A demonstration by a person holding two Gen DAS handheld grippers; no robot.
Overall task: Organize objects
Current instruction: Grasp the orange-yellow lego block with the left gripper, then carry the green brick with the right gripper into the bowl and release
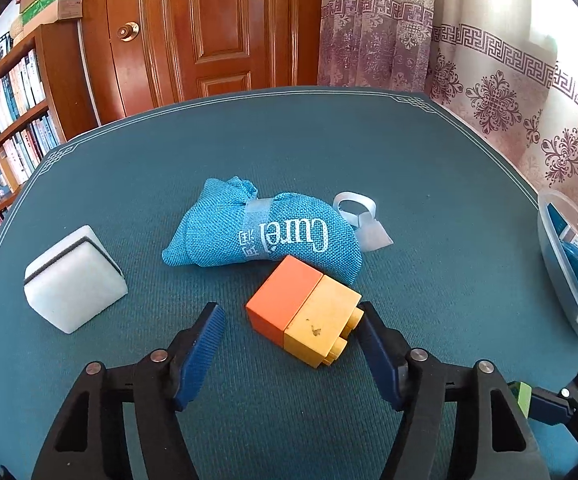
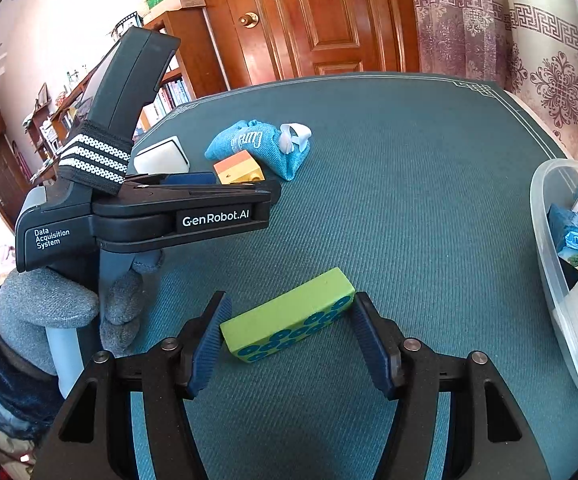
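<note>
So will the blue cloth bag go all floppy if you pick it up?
Probably. The blue cloth bag is woven fabric, lumpy and sagging on the table, so it would likely droop. Its rough weave should grip well, and it seems unlikely to roll.

My left gripper [image 1: 291, 322] sits low in the frame, jaws spread wide. My right gripper [image 2: 289, 322] is likewise agape; my grey-gloved left hand [image 2: 45, 304] grips its handle, lower left.
</note>
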